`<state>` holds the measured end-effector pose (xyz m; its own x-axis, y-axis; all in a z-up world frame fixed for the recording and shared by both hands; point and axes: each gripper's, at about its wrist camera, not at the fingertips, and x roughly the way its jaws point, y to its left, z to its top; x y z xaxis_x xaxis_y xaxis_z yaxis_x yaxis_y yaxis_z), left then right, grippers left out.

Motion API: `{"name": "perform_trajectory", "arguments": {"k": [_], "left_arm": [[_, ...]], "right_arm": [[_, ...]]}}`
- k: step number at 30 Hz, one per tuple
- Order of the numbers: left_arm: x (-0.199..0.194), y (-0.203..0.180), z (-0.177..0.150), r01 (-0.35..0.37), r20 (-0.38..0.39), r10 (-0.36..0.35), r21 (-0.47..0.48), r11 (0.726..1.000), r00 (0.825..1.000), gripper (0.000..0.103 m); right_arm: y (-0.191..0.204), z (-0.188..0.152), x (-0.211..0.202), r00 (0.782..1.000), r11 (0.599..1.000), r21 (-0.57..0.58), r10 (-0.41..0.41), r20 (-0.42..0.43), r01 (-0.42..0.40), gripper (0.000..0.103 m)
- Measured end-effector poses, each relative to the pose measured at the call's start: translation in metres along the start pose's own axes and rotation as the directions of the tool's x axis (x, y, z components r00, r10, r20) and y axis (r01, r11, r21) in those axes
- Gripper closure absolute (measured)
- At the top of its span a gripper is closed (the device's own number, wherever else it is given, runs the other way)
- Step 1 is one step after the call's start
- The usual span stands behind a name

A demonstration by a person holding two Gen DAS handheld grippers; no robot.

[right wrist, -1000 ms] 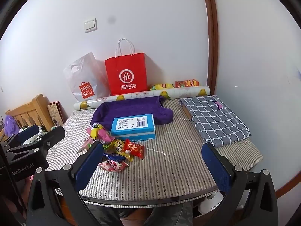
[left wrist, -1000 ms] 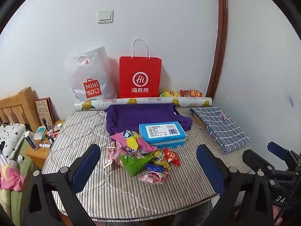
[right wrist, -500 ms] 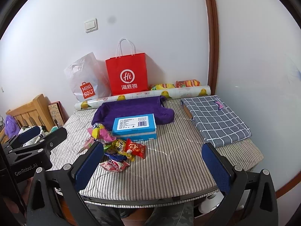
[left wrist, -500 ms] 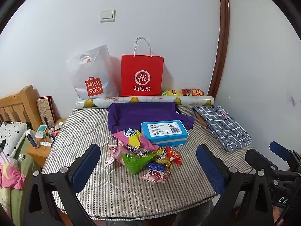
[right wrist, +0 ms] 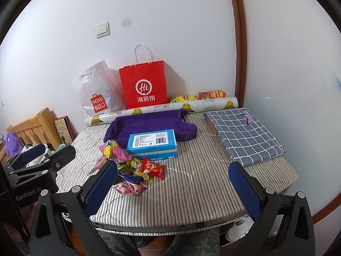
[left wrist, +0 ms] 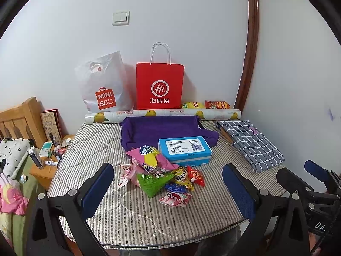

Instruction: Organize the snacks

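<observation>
Both grippers are hovering over the near edge of a table [left wrist: 89, 145] covered in a quilted, grey-and-white striped cloth. The left gripper [left wrist: 168, 183] is standing wide, its blue padded fingers [left wrist: 97, 186] gripping nothing; the right gripper [right wrist: 173, 181] is likewise spread wide and empty, its matte black frame ending in the same flat blue pads.

The snacks [left wrist: 162, 175] are lying in a loose, crinkly heap near the middle of the table, just in front of a rectangular blue cardboard box [left wrist: 184, 150] with a white printed label on top. In the heap, a glossy pink and yellow foil bag [left wrist: 149, 156] is leaning against the box, a shiny green triangular packet [left wrist: 153, 180] is pointing toward the near edge, a small red wrapper [right wrist: 153, 167] is lying at the right side, and a pink packet [left wrist: 174, 198] is sitting closest to the grippers.

Behind the box, a soft purple cloth [left wrist: 162, 130] is spreading out in folds. A folded grey checked fabric [left wrist: 253, 144] is lying flat at the right. A long roll printed with lemons [left wrist: 164, 114] is stretching across the back, with a stiff red paper bag [left wrist: 159, 85] and a limp white plastic bag [left wrist: 102, 85] standing upright against the wall.
</observation>
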<state>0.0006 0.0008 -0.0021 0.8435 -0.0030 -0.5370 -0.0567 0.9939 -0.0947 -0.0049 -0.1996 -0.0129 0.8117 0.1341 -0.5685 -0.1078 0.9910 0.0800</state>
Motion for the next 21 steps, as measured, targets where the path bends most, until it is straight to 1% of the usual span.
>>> {"name": "perform_trajectory", "arguments": {"k": [7,17,21], "left_arm": [[0.0005,-0.0022,-0.0003,-0.015,-0.016,0.015,0.017,1.000,1.000,0.000],[0.0016,-0.0072,-0.0031,-0.008,-0.018,0.008,0.020,1.000,1.000,0.000],[0.0006,-0.0078,-0.0048,0.000,-0.006,0.000,0.015,1.000,1.000,0.000]], "right_arm": [[0.0001,-0.0012,-0.0020,1.000,1.000,-0.002,0.004,0.006,-0.004,0.001],[0.0006,-0.0018,-0.0025,1.000,1.000,0.000,0.006,0.006,-0.006,0.001],[0.0007,-0.0023,-0.0027,1.000,1.000,0.002,0.007,0.007,-0.007,0.001]]}}
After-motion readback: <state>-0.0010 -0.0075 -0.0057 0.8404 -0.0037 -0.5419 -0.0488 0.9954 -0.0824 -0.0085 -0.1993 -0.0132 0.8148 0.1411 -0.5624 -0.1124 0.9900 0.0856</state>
